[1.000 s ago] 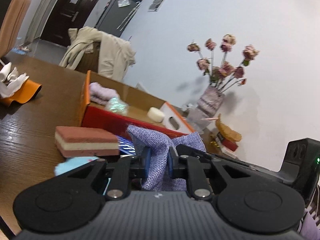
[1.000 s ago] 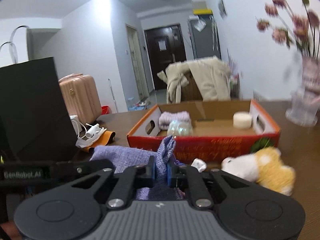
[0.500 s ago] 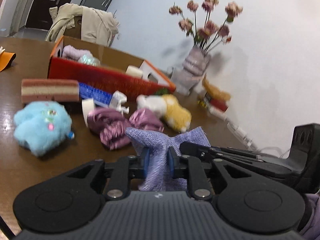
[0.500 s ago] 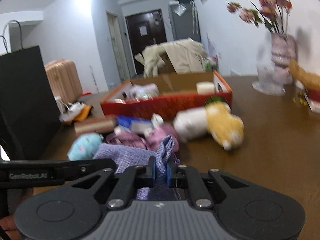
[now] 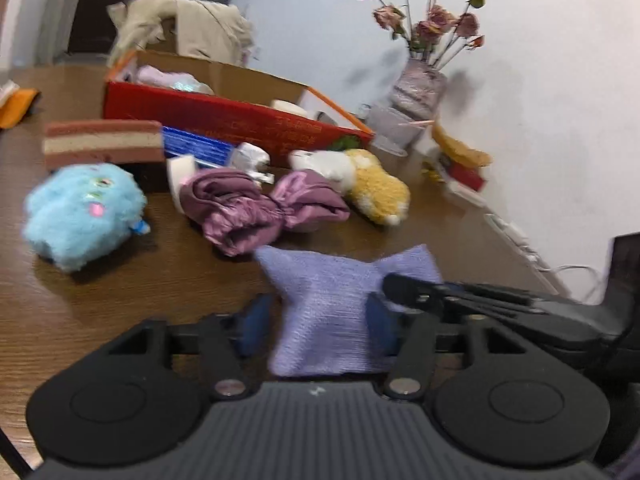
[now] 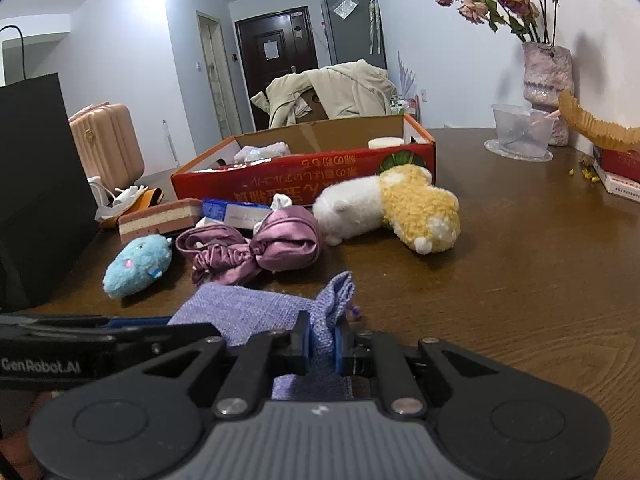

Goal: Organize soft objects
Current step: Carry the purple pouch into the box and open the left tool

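- Our right gripper (image 6: 322, 338) is pinched tight on a corner of the lavender knit cloth (image 6: 256, 312).
- Our left gripper (image 5: 316, 322) has just been opening; jaws apart, cloth lies loose between them, low over the wooden table (image 5: 120, 280).

— What do we see past the dark wooden surface (image 6: 540, 280)?
— Pale walls (image 6: 120, 60), a dark door (image 6: 276, 60) at the far end, a grey cabinet (image 6: 354, 28) beside it.
— And furniture?
— We make out a chair draped with a beige coat (image 6: 340, 92), and a pink suitcase (image 6: 106, 144) on the floor at the left.
— The light?
— Bright glare on the ceiling, upper left.
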`<state>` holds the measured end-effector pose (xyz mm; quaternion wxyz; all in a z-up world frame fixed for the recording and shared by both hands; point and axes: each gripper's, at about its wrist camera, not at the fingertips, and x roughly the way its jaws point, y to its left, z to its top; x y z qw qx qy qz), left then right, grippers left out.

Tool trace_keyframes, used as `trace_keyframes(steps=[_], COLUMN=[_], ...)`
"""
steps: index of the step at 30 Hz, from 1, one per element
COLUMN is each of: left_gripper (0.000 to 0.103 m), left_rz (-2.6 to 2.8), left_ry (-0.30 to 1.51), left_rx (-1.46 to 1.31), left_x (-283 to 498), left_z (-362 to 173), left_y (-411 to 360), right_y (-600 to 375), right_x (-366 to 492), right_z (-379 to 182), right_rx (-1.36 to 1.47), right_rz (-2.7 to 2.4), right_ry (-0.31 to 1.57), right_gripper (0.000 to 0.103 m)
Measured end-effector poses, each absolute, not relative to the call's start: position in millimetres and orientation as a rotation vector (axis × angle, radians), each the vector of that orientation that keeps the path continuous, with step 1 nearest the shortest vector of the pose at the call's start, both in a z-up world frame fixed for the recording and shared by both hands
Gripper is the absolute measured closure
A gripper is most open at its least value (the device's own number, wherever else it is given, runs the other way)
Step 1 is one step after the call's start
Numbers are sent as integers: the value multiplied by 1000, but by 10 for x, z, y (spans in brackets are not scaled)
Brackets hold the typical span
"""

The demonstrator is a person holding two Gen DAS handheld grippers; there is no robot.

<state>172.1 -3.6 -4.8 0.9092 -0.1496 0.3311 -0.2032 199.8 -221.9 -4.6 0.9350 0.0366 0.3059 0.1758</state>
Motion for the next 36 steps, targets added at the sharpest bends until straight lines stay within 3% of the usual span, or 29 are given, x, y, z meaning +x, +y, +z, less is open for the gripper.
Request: trace_keyframes(steps=[3, 9, 14, 17, 26, 31, 34, 36], left_gripper=[95, 95, 95, 95, 95, 81, 63, 59], left_rz=[-434, -469, -444, -375, -198, -94, -99, -106], left_ry=[655, 503, 454, 504, 698, 735, 727, 708], left_rx=[-293, -297, -308, -301, -364, -370, -390, -350], left_x=[1713, 1925, 2807, 3492, 4857, 5249, 5179, 5065], left_z=[75, 693, 1129, 1100, 599, 477, 494, 568], left_y=[-60, 8, 130, 199, 250, 337, 410, 412], right_y=[-2211, -2197, -2071, -1941, -1524, -1411, -1422, -1472], right_x=[2011, 2209, 3027, 3745, 5244, 5865, 6049, 6078], right_z=[-12, 552, 1060, 1147, 700, 458, 283, 223], right_rx=[69, 65, 3, 3, -37, 49, 106, 153], right_rz=[370, 451, 487, 497, 439, 425, 416, 406], right_ry=[621, 475, 381, 440, 640, 781, 838, 853], right_gripper=[92, 93, 93, 93, 93, 87, 82, 60])
